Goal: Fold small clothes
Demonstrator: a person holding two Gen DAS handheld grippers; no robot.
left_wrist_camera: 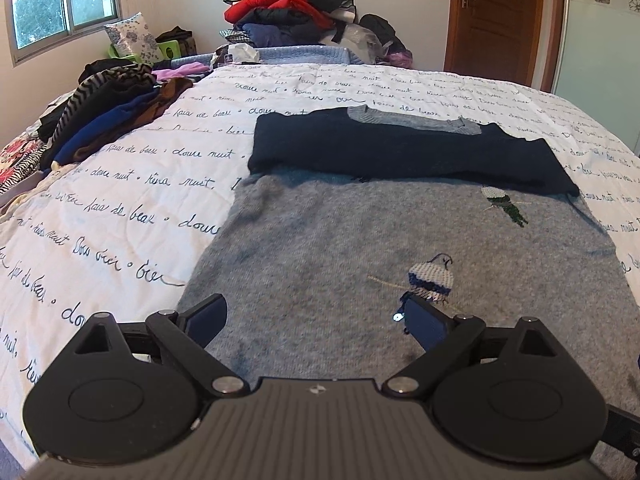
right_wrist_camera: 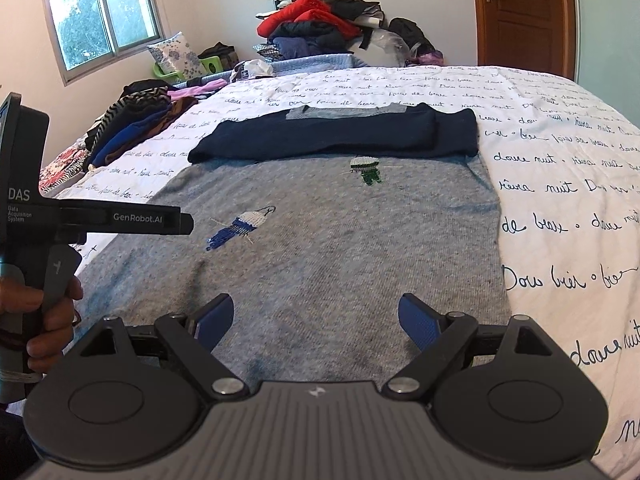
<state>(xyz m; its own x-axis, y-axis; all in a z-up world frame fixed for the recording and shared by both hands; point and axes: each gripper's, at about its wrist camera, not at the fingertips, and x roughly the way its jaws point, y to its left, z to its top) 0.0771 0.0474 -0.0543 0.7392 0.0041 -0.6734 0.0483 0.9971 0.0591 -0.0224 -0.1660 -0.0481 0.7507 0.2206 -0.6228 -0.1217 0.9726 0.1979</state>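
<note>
Left wrist view is showing us the left gripper [left_wrist_camera: 316, 320] hanging over the near part of a grey knitted sweater with embroidered birds [left_wrist_camera: 340, 248], and its jaws are standing wide apart with nothing between them. We are seeing the sweater lying flat on a bed with a white quilt printed with dark handwriting [left_wrist_camera: 120, 200]. The dark navy sleeves [left_wrist_camera: 400, 152] are lying folded across the far part of the sweater, and the grey collar is showing just behind them.

From the right wrist view, we are looking at the right gripper [right_wrist_camera: 316, 316] over the same sweater, near its right edge. Its jaws are also standing wide and are holding nothing. At the left side, a hand [right_wrist_camera: 48, 312] is gripping the handle of the other gripper.

We are noticing a row of folded dark clothes [left_wrist_camera: 100, 120] along the left edge of the bed, well apart from the sweater, and a heap of mixed clothes with a red jacket [left_wrist_camera: 296, 8] behind the bed.
</note>
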